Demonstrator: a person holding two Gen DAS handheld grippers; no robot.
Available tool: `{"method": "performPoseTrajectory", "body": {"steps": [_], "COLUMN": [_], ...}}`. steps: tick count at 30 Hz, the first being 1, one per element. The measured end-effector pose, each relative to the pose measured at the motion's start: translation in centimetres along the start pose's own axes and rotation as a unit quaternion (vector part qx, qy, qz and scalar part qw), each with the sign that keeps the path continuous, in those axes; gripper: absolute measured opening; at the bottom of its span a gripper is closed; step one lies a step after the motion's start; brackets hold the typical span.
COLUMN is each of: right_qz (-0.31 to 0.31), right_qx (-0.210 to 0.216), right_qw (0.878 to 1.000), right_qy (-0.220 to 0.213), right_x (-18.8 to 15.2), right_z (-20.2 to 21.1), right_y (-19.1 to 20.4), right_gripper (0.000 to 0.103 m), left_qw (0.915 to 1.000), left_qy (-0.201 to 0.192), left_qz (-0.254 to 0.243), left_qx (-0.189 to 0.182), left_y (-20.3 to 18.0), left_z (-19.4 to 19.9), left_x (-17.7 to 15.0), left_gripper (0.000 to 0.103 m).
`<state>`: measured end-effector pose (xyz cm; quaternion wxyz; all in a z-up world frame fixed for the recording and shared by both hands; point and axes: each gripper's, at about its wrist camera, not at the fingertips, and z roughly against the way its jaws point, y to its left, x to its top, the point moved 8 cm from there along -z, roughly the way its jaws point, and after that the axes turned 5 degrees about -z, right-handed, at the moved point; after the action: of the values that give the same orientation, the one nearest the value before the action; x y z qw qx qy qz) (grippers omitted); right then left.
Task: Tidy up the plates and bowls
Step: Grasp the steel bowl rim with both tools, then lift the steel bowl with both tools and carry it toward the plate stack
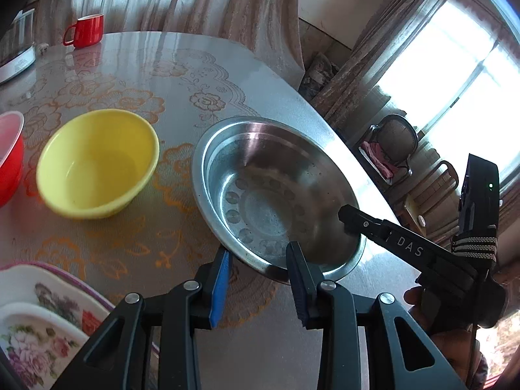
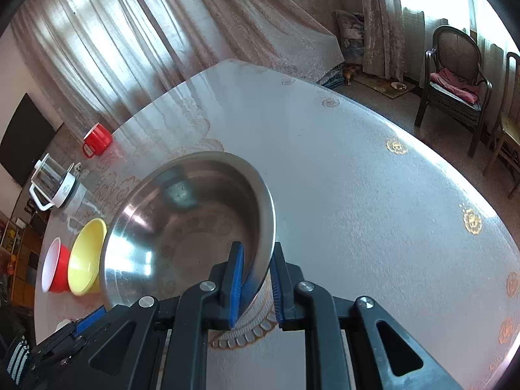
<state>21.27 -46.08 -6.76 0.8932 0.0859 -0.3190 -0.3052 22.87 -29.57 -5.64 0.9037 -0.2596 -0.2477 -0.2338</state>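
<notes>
We're mid-grab on the steel bowl (image 1: 276, 195), which sits near the table (image 1: 182, 61) edge, just right of the yellow bowl (image 1: 97, 162) w/ the red bowl (image 1: 9, 159) beyond that. Right gripper (image 2: 255, 287) has its blue pads (image 2: 235, 276) straddling the bowl's rim, one inside, one outside; looks clamped on the wall, tho a thin gap on the outer pad can't be ruled out. Left gripper (image 1: 256, 279) hangs at the near rim w/ its claw partly apart: right pad over the rim, left pad outside, nothing pinched as far as we can see.

Step in hand, we judge: securing the steel bowl to shift it, prob. toward the other bowls for nesting or lining up. Floral plates (image 1: 39, 318) sit at lower left, not yet dealt with.

Next move needs a firm hold before lifting; thin slick metal, so it could slip or swing if held on one side only. Left claw may need to close for support, or back off.

Writing: "DAS" in white on the right gripper's arm, seen in left wrist view. Kettle (image 2: 55, 185) has a small logo, unreadable. Red mug (image 2: 97, 143) shows no text.
</notes>
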Motion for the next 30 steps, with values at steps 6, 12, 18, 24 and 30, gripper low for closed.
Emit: {"method": "performPoseTrajectory", "body": {"steps": [6,12,18,24,30], "right_qz": [0.017,0.010,-0.012,-0.008,-0.016], "right_qx": [0.018,0.021,0.030,0.024,0.045], "right_qw": [1.000,1.000,0.999,0.999,0.999], "right_qy": [0.009,-0.010,-0.021,-0.020,-0.002], "right_x": [-2.6,-1.5,0.5,0.0,-1.7], "right_z": [2.0,2.1,0.6,0.1,1.6], "right_y": [-0.2,-0.4,-0.5,-0.7,-1.6], "right_gripper": [0.019,0.031,0.031,0.010,0.012], "left_qw": [0.9995,0.9986,0.9987,0.9991,0.9984], "left_qy": [-0.004,0.004,0.003,0.011,0.016], "left_qz": [-0.013,0.007,-0.003,0.000,-0.008], "left_qx": [0.028,0.052,0.050,0.041,0.053], "left_y": [0.4,2.1,1.5,1.7,1.5], "left_z": [0.6,-0.6,-1.1,-0.5,-0.7], "left_x": [-0.4,0.6,1.0,-0.1,-0.8], "left_gripper": [0.037,0.042,0.023,0.023,0.038]}}
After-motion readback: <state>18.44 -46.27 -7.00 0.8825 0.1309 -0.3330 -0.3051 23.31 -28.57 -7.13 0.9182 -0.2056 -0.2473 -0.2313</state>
